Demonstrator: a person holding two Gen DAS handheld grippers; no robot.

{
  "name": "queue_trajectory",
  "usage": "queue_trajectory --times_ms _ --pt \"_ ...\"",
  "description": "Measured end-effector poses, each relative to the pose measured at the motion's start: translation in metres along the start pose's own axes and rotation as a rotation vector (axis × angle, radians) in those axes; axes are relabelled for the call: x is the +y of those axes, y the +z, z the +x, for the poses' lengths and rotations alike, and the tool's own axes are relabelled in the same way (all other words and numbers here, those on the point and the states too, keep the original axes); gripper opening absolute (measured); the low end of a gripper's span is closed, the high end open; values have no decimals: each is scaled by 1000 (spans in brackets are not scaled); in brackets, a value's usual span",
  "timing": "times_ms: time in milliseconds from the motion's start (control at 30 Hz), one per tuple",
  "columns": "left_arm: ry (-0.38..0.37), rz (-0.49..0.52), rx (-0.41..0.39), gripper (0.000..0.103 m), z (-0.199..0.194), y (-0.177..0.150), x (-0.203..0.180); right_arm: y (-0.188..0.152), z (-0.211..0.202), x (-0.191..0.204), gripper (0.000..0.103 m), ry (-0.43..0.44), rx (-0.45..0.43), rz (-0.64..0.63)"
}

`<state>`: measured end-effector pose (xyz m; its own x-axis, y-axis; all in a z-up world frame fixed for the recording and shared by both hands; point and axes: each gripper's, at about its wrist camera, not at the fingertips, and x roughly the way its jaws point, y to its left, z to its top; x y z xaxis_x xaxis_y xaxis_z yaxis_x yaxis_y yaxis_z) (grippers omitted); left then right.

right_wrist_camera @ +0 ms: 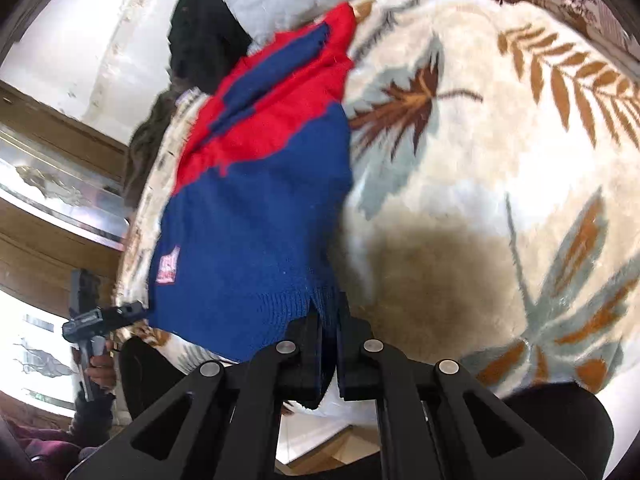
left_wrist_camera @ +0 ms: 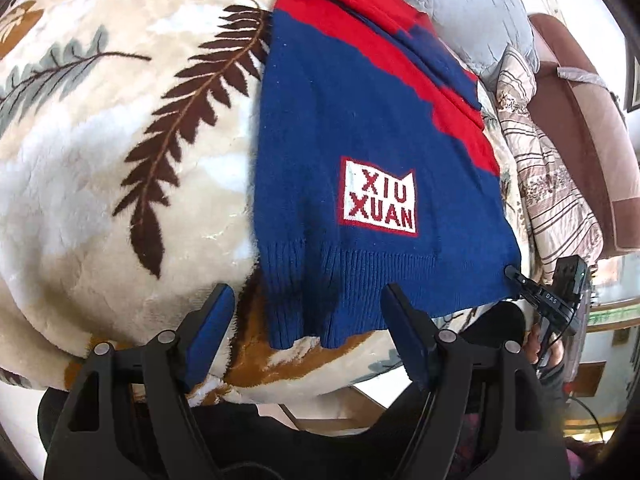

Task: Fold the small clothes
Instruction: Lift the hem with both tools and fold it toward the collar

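A small blue and red knit sweater [left_wrist_camera: 360,128] with a white "XIU XUAN" patch lies on a plush leaf-print blanket [left_wrist_camera: 100,160]. My left gripper [left_wrist_camera: 308,300] is open, its blue-padded fingers straddling the ribbed hem at the sweater's near left corner. My right gripper [left_wrist_camera: 516,276] is shut on the hem's right corner. In the right wrist view the sweater [right_wrist_camera: 256,208] hangs toward the camera and my right gripper [right_wrist_camera: 330,320] pinches its ribbed hem. The left gripper [right_wrist_camera: 120,312] shows at the sweater's other hem corner.
A grey pillow [left_wrist_camera: 472,12] and a striped floral quilt [left_wrist_camera: 548,168] lie at the bed's far right. A brown sofa arm [left_wrist_camera: 580,120] stands beyond. A black garment [right_wrist_camera: 204,32] lies past the sweater's collar. The blanket [right_wrist_camera: 500,160] spreads wide beside the sweater.
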<state>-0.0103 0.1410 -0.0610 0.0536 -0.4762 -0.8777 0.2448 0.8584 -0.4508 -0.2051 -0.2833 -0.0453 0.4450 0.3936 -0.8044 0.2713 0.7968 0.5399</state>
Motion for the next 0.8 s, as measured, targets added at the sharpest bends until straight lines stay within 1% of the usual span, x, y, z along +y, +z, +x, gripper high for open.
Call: queue_trajectory --times_ms 33,67,100,133,167,200,267,300,333,367,400,433,467,500,533,567,600,700,800 --pt "0 4 -11 74 1 -1 -3 1 3 1 5 0 7 6" --pt "-2 6 -20 66 2 -1 -6 1 4 0 5 11 17 14" --pt "-3 12 -22 53 3 0 -7 1 6 0 8 19 23 24" --pt "1 24 -8 16 7 0 -10 1 7 -1 11 20 23 36" --pt "5 21 11 8 11 1 -10 1 7 -1 12 25 25 41" --pt "-8 -3 6 7 12 1 -6 2 7 -2 13 34 28 46" --pt "-34 -34 -1 7 11 1 -2 2 9 -2 21 43 32 61" --pt "-46 -41 -7 7 10 1 0 3 9 -3 28 49 39 61" --pt "-54 -42 -9 8 9 0 1 3 10 0 32 54 47 55" --pt "-64 -46 -8 11 9 -1 1 4 11 3 33 55 54 47" --pt "-76 -52 -6 22 10 -2 2 4 14 7 34 52 67 34" --pt "-107 -58 3 29 12 -3 3 4 17 12 34 37 89 15" --pt "-146 -70 4 41 12 -3 4 3 20 16 32 19 102 -5" --pt "-165 -88 -1 41 12 -2 4 3 21 21 19 1 111 -33" --pt "-157 -89 -6 40 13 0 2 3 21 25 5 -11 117 -54" --pt "-144 -73 -14 16 12 1 0 3 20 28 5 -9 117 -65" --pt "-126 -57 -20 7 12 2 -3 3 18 30 4 4 107 -66" --pt "-158 -77 -26 7 7 6 -4 7 3 34 4 77 58 -47" --pt "-202 -82 -71 7 -11 13 -6 14 -13 38 4 184 -4 -15"
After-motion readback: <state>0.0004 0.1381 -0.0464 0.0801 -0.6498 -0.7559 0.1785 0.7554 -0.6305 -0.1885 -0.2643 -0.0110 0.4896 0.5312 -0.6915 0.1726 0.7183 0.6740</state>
